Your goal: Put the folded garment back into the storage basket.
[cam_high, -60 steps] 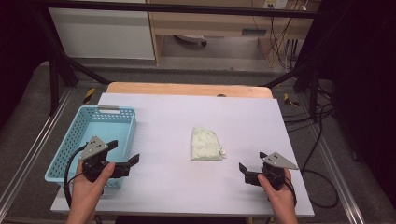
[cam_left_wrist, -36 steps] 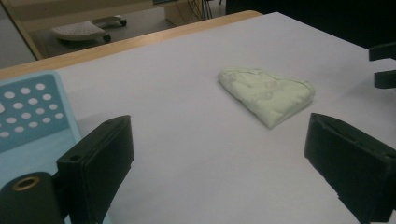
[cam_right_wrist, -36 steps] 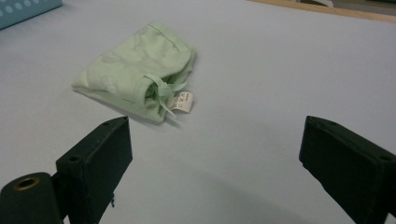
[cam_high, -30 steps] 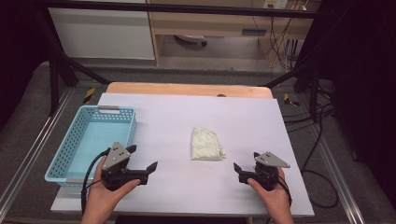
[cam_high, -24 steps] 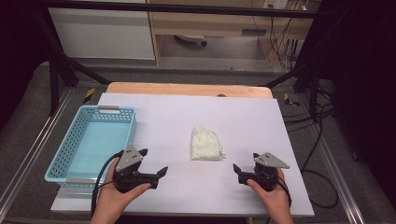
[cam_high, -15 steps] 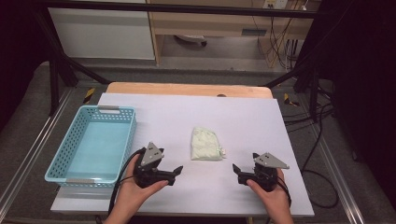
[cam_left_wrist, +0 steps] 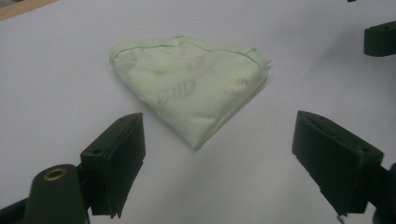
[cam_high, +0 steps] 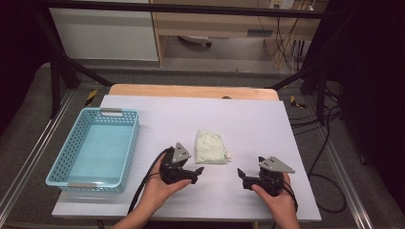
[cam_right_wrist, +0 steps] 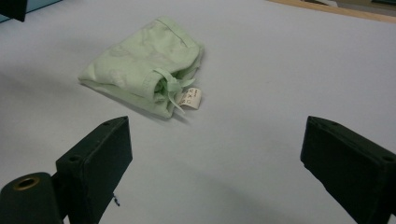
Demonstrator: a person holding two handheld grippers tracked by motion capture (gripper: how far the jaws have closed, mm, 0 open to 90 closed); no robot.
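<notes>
— Looking down from the high view, we see the folded green cloth [cam_high: 210, 147] lying flat near the middle of the desk [cam_high: 248, 119], a little toward the near edge.

— And our left gripper [cam_high: 197, 171]?

— We hold it just beside the cloth's near left corner, not touching. In the left gripper view the cloth [cam_left_wrist: 189, 88] lies ahead of the jaws, which stand apart with nothing between them, though they have just been closing a little.

— Our right gripper [cam_high: 241, 175]?

— It is near the front edge, right of the cloth and apart from it. In the right gripper view its jaws gape wide over bare desk, and the cloth [cam_right_wrist: 140, 65] shows its tie and a small white label [cam_right_wrist: 191, 98].

— Anything else?

— A light blue basket [cam_high: 128, 143] sits along the left edge.
</notes>
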